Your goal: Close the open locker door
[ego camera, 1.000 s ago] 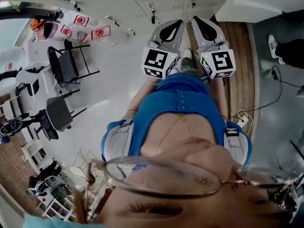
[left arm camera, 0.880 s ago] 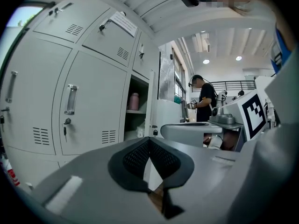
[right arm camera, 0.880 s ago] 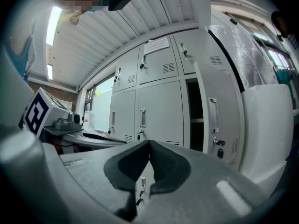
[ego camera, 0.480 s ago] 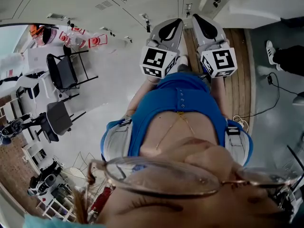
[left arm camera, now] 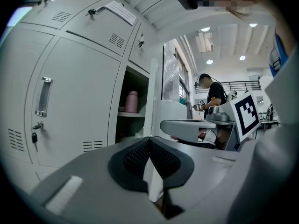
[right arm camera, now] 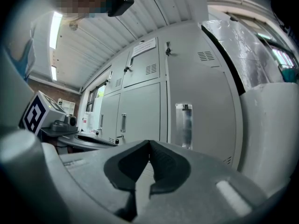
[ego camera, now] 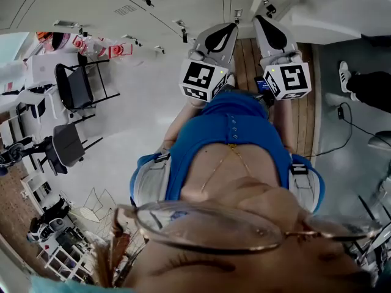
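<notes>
grey steel lockers fill what i see through both gripper views. the open locker door (left arm camera: 153, 97) shows in the left gripper view, edge-on and swung out toward me, just right of its open compartment (left arm camera: 122, 125). a pink bottle (left arm camera: 132, 101) stands on the shelf inside.

the left gripper (left arm camera: 149, 141) has its jaws together with nothing between them, and its tips point toward that compartment, not yet at the door. the right gripper (right arm camera: 149, 143) is also closed and empty. it faces a row of shut lockers with upright handles (right arm camera: 184, 122), so it is no help yet.

neither tool touches the door, so i judge the closing push has not begun.

what worries me from here:
- the door is edge-on to me. a push with closed tips on that thin edge could skid off, and the door would barely move.
- a hard shove could make the door bounce off the frame and not latch.
- if the left gripper stays in front of the opening, the closing door could trap it.
- the bottle looks well inside, though i cannot tell its depth for sure.
</notes>
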The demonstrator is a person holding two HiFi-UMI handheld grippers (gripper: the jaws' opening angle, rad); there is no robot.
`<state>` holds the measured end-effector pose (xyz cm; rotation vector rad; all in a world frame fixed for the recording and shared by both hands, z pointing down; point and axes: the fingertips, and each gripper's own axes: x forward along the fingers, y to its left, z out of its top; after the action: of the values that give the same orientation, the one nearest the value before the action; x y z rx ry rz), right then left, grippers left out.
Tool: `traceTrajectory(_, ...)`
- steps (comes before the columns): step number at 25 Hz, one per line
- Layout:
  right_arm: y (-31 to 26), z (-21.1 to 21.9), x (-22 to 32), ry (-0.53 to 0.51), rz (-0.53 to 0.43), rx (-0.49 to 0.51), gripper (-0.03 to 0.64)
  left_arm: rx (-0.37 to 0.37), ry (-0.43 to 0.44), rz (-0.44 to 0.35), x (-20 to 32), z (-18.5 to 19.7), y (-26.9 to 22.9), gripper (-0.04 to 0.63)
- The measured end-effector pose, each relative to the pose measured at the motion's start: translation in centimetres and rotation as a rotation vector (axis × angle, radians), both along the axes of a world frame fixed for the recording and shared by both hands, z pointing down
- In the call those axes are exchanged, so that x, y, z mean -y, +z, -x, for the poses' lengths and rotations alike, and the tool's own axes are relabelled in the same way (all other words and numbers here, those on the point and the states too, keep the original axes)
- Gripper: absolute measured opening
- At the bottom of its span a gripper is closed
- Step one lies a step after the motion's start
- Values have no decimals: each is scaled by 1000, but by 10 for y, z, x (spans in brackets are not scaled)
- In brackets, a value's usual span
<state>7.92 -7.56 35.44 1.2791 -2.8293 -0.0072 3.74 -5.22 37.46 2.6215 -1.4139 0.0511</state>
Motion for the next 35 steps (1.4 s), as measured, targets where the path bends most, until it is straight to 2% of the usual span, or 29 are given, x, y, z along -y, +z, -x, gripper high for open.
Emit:
traceTrajectory(7,-1,-14,13,11,-1,-1,3,-4,-16,10,14,-5,3,0)
traceTrajectory(16,-11,-31,39,31,-27,0,19,-20,10,9,40,-1,5,0)
traceTrajectory(21,-9,-30,48,-30,0,8,69,-20,37,11,55,3,4,0)
traceTrajectory(35,-13,-11,70,-105,-26,-25,98,-28,95,27,85,11,10,0)
